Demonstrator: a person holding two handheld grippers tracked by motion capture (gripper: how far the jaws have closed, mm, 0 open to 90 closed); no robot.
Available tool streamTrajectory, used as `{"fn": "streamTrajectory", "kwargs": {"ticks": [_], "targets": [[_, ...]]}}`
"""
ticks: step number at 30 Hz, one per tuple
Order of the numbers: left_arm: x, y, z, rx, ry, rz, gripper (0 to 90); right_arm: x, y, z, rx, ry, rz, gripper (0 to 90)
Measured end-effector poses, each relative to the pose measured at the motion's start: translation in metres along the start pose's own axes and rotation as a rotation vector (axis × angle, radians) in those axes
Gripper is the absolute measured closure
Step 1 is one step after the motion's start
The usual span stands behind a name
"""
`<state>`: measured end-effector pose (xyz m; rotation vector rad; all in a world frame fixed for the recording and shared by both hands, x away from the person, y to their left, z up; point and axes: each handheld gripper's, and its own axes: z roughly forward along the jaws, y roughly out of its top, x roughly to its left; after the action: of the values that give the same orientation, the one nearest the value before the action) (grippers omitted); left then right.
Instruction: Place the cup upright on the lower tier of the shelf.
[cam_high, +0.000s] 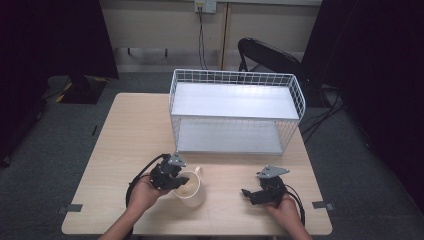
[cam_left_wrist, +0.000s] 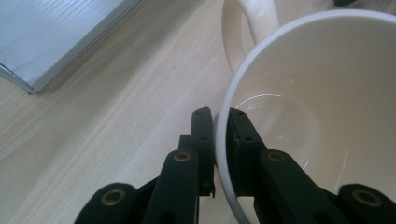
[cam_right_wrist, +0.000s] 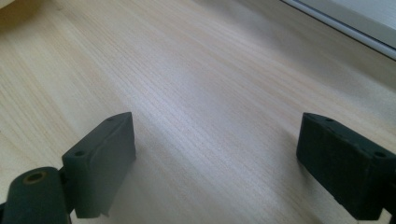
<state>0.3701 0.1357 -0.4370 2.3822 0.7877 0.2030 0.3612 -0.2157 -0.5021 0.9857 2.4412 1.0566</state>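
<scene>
A cream mug (cam_high: 190, 186) with a handle stands near the table's front edge, left of centre. My left gripper (cam_high: 176, 181) is shut on its rim. In the left gripper view the mug (cam_left_wrist: 327, 107) is seen from above, one jaw inside the wall and one outside, and the gripper (cam_left_wrist: 220, 122) pinches the thin rim. The handle (cam_left_wrist: 247, 28) points away toward the rack. My right gripper (cam_high: 249, 194) rests low over the table at the front right, open, with bare wood between its jaws (cam_right_wrist: 215, 154).
A white wire rack (cam_high: 235, 112) with two grey shelves stands at the back of the wooden table (cam_high: 125, 135). Its lower shelf edge (cam_left_wrist: 56, 46) lies close to the mug. A black chair (cam_high: 270, 55) stands behind the table.
</scene>
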Motion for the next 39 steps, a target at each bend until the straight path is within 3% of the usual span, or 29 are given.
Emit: {"fn": "streamTrajectory", "kwargs": {"ticks": [3,4,12,14,25,32,39], "targets": [[0.001,0.001,0.002,0.004,-0.007,-0.008,82.7,0.000,0.000,0.000,0.000,0.000,0.000,11.1],[0.001,0.001,0.004,-0.003,0.011,-0.010,82.7,0.000,0.000,0.000,0.000,0.000,0.000,11.1],[0.008,0.006,0.008,-0.030,0.033,-0.049,82.7,0.000,0.000,0.000,0.000,0.000,0.000,11.1],[0.008,0.008,0.010,-0.034,0.021,-0.054,82.7,0.000,0.000,0.000,0.000,0.000,0.000,11.1],[0.010,0.026,0.018,-0.066,0.051,-0.073,82.8,0.000,0.000,0.000,0.000,0.000,0.000,11.1],[0.013,0.034,0.021,-0.077,0.080,-0.085,82.8,0.000,0.000,0.000,0.000,0.000,0.000,11.1],[0.018,0.042,0.023,-0.107,0.134,-0.102,82.8,0.000,0.000,0.000,0.000,0.000,0.000,11.1]]}}
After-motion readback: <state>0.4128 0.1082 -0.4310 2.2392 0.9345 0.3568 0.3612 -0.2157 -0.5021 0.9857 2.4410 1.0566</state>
